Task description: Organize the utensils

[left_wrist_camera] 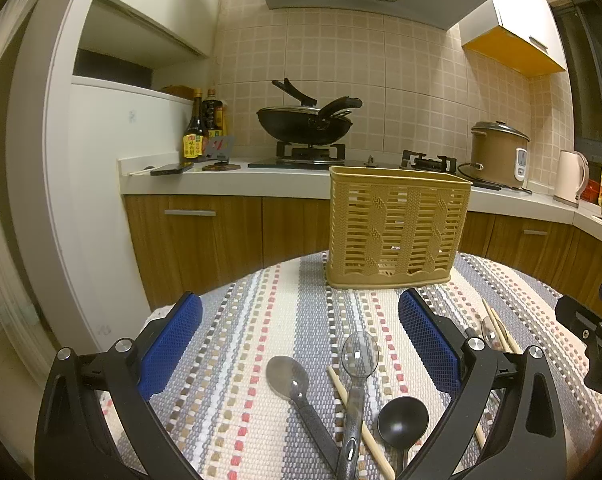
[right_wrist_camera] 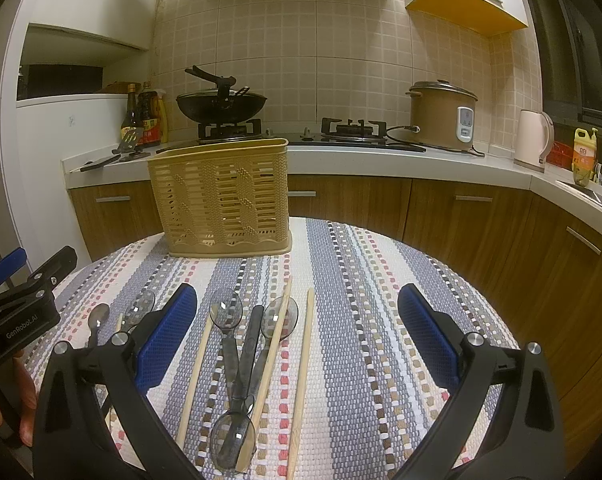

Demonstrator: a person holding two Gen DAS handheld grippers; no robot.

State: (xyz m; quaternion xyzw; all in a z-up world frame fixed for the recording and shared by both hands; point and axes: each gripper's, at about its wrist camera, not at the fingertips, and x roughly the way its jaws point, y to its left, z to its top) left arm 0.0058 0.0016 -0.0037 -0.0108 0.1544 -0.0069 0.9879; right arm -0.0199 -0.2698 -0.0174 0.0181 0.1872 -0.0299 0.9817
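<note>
A tan slotted utensil basket (left_wrist_camera: 397,228) stands upright at the far side of the striped mat (left_wrist_camera: 237,360); it also shows in the right wrist view (right_wrist_camera: 223,200). My left gripper (left_wrist_camera: 301,340) is open and empty above several spoons: a grey spoon (left_wrist_camera: 289,376), a clear spoon (left_wrist_camera: 359,354) and a black spoon (left_wrist_camera: 403,420), with a wooden chopstick (left_wrist_camera: 359,420) among them. My right gripper (right_wrist_camera: 297,336) is open and empty over clear spoons (right_wrist_camera: 225,312) and several chopsticks (right_wrist_camera: 307,344) lying on the mat (right_wrist_camera: 381,320).
Behind the table runs a kitchen counter (left_wrist_camera: 229,180) with a wok on the stove (left_wrist_camera: 305,124), sauce bottles (left_wrist_camera: 197,128), a rice cooker (right_wrist_camera: 441,116) and a kettle (right_wrist_camera: 535,140). Wooden cabinets (right_wrist_camera: 461,212) stand below. The left gripper shows at the left of the right wrist view (right_wrist_camera: 25,304).
</note>
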